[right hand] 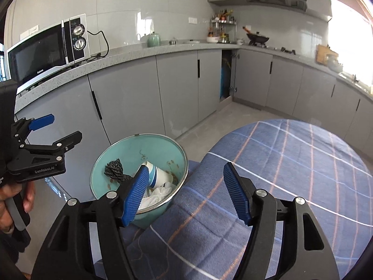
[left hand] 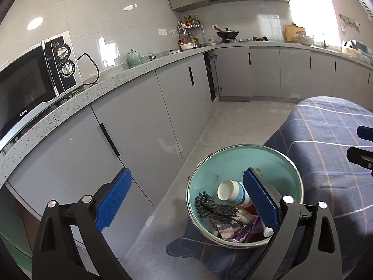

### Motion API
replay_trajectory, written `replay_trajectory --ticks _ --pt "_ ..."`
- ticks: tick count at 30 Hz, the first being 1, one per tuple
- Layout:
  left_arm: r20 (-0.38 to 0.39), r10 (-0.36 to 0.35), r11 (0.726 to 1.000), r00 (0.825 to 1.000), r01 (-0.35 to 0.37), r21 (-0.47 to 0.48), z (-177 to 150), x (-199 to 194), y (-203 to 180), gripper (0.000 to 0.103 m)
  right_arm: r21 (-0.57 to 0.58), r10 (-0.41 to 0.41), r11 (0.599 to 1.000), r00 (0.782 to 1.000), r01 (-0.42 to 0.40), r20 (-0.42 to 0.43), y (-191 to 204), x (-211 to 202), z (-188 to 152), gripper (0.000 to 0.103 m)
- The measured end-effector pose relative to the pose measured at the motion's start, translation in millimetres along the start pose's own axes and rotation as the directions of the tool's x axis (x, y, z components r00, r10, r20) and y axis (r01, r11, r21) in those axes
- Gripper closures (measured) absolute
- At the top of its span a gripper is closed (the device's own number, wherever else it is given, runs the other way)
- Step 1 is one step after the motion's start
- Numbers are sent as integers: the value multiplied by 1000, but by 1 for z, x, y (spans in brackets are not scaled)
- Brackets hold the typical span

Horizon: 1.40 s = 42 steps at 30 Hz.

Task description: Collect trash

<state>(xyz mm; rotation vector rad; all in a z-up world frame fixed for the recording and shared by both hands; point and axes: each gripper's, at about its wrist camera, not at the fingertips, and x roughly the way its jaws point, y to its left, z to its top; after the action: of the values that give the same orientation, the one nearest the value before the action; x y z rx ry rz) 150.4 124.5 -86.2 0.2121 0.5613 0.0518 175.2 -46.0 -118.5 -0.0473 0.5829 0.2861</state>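
Observation:
A teal bowl (left hand: 275,163) with a steel rim stands at the edge of a table under a blue checked cloth (left hand: 331,140). In it lie a paper cup (left hand: 233,192), a dark braided rope (left hand: 212,207), wrappers (left hand: 235,233) and, in the right wrist view, a white tissue (right hand: 160,192). My left gripper (left hand: 188,184) is open and empty, above the bowl's left side. My right gripper (right hand: 186,177) is open and empty, above the bowl (right hand: 130,149) and the cloth (right hand: 291,163). The left gripper (right hand: 58,128) also shows open at the left of the right wrist view.
Grey kitchen cabinets (left hand: 144,107) run along the left under a speckled counter (left hand: 112,84) with a microwave (left hand: 30,81) and a green teapot (left hand: 134,57). One cabinet door (left hand: 211,74) stands ajar. A stove with a wok (left hand: 227,33) is at the back. Grey floor (left hand: 244,121) lies between.

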Motion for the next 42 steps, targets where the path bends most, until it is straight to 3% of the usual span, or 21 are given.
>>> replay_trajectory --ticks 10,42 --pt "66 -3 1000 998 2 15 9 -28 -8 5 15 -35 999 996 33 87 -5 -39 3 33" --pt "82 13 1000 997 -14 12 11 -35 -2 5 8 -34 999 995 34 99 -4 -47 3 33"
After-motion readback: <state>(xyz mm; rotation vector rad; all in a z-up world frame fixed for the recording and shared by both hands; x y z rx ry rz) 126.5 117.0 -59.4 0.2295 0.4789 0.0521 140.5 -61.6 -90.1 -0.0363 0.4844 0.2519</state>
